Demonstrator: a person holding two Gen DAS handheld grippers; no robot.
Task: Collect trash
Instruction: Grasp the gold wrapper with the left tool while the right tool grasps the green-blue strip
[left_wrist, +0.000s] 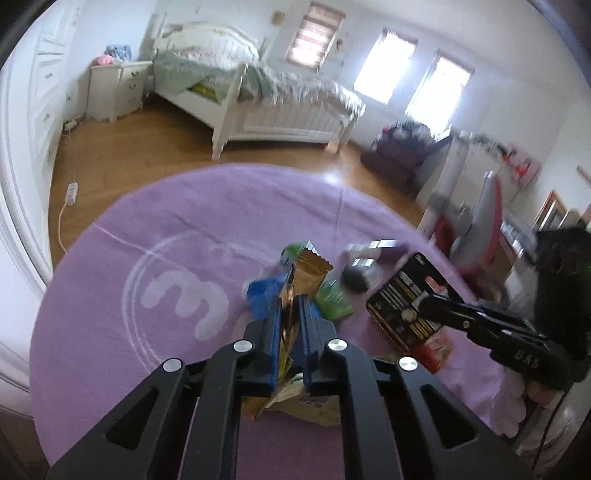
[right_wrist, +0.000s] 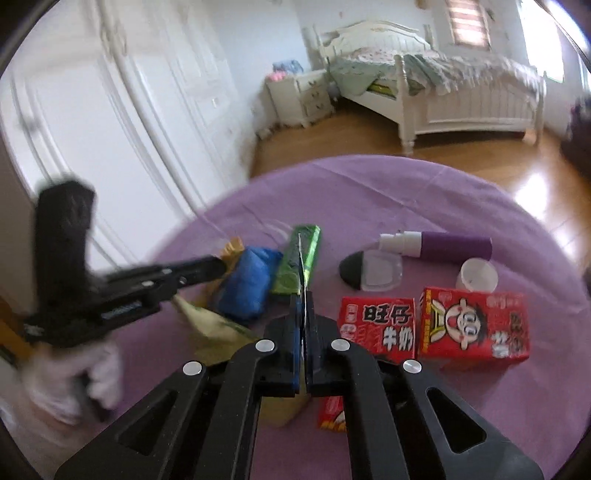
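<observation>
In the left wrist view my left gripper (left_wrist: 290, 301) is shut on a crinkled gold snack wrapper (left_wrist: 308, 271), which runs back between the fingers and out below them. In the same view my right gripper (left_wrist: 423, 301) comes in from the right, shut on a flat black packet with gold print (left_wrist: 397, 310). The right wrist view shows that packet edge-on as a thin sheet (right_wrist: 303, 275) clamped between the jaws of my right gripper (right_wrist: 303, 301). My left gripper (right_wrist: 219, 266) is at the left there, pinching the gold wrapper (right_wrist: 232, 248). All the trash lies on a round purple cloth (right_wrist: 406, 192).
A crumpled blue bag (right_wrist: 247, 288) and a green packet (right_wrist: 314, 243) lie between the grippers. Two red milk cartons (right_wrist: 376, 326) (right_wrist: 474, 325), a purple bottle (right_wrist: 450, 246), a clear cup (right_wrist: 476, 275) and a black-and-clear piece (right_wrist: 369, 271) lie to the right. A white bed (left_wrist: 280, 110) stands beyond on wooden floor.
</observation>
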